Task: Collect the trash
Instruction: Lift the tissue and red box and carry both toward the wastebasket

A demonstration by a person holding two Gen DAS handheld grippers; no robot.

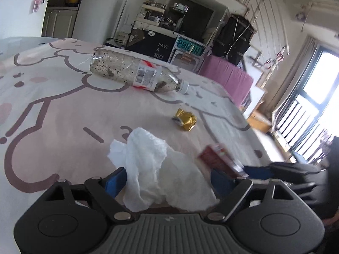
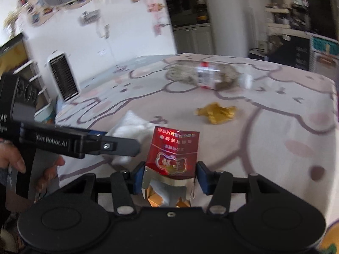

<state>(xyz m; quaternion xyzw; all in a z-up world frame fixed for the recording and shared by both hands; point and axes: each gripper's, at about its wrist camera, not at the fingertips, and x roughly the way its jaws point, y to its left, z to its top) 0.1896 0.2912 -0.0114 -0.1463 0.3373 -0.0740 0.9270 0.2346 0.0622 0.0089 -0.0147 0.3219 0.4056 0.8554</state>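
Right claw (image 2: 170, 174) is clamped on the red cigarette pack (image 2: 172, 154), lower centre of the frame. It's light, crushable cardboard, so grip its flat sides. Left claw (image 1: 169, 180) sits released around the soft tissue (image 1: 156, 169) on the bed (image 1: 63, 110).

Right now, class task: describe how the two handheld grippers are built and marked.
Both grippers have matte black bodies, round side discs, silver rivets, hinged black linkages and blue finger pads. The left gripper has a ribbed grey centre plate; its side reads "GenRobot.AI" in the right wrist view. The right gripper is all black.
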